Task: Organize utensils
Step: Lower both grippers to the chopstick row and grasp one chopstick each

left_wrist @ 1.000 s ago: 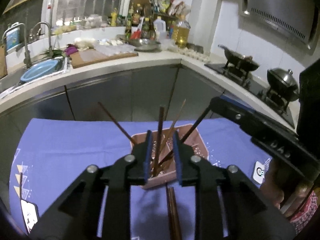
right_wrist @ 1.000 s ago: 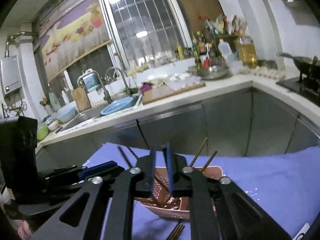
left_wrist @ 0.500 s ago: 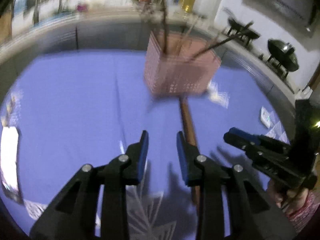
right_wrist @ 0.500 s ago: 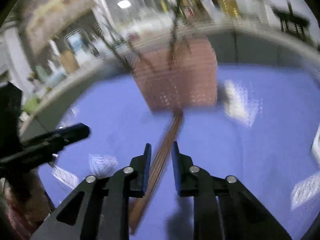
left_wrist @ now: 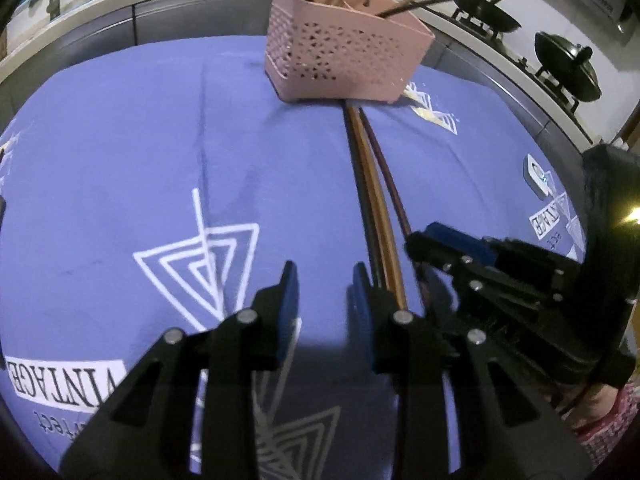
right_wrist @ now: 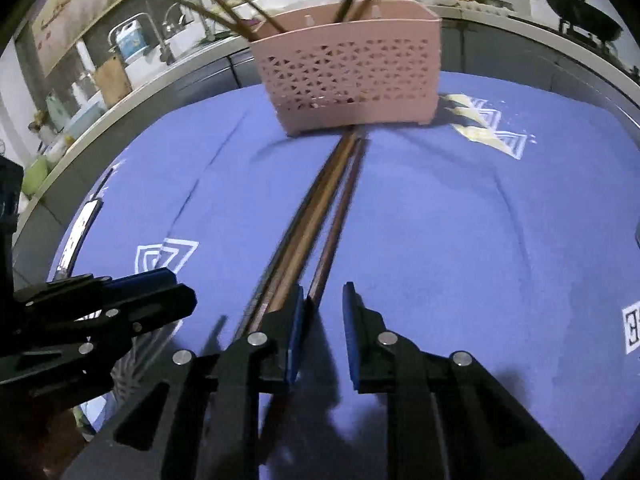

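Observation:
A pink perforated utensil basket (left_wrist: 344,60) stands on the blue cloth with several chopsticks leaning out of it; it also shows in the right wrist view (right_wrist: 352,76). Three loose chopsticks (left_wrist: 374,192) lie side by side on the cloth, running from the basket toward me, also in the right wrist view (right_wrist: 320,216). My left gripper (left_wrist: 325,292) is open and empty, low over the cloth just left of them. My right gripper (right_wrist: 323,312) is open, its left finger over the near ends of the chopsticks; it shows from the left wrist view (left_wrist: 460,248).
The blue printed cloth (left_wrist: 140,140) covers the table. A small white device (left_wrist: 538,172) lies on it at the right. Behind are a steel counter with a sink (right_wrist: 168,52) and a stove with a wok (left_wrist: 484,12) and a pot (left_wrist: 568,68).
Both grippers have dropped from above the basket down to the cloth and pulled back toward the near ends of the loose chopsticks. The right gripper's fingers have spread a little.

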{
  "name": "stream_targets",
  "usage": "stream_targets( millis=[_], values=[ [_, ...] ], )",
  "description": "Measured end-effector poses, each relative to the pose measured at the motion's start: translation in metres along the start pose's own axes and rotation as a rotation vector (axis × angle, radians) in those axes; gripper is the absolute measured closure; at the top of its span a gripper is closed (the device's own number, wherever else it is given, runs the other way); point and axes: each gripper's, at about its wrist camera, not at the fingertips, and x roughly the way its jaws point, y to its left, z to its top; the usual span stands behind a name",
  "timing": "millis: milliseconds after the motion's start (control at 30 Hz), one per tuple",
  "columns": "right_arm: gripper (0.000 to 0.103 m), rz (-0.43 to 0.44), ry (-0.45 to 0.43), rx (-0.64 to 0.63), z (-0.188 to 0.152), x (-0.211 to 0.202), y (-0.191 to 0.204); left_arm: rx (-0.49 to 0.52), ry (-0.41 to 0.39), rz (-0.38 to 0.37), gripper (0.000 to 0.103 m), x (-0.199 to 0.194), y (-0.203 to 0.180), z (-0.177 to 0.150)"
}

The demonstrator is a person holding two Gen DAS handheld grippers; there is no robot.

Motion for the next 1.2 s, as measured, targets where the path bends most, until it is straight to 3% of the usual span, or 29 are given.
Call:
stream_targets(
  millis=[233,400,733,1200],
  values=[
    [0.083,0.022,-0.034,0.027,-0.007,-0.011,-0.004,0.046,0.016,0.024,0.076,0.014,-0.015,0.002],
    [0.083,0.039,-0.009,0.015,-0.008,-0.002,0.000,0.076,0.028,0.054,0.076,0.021,-0.021,0.001],
    [0.083,0.063,-0.027,0.016,-0.013,-0.002,-0.006,0.099,0.039,0.055,0.076,0.023,-0.030,0.004],
    [0.083,0.045,-0.044,0.011,-0.016,-0.004,-0.007,0.153,0.024,0.156,0.076,0.033,-0.040,0.007]
  ],
)
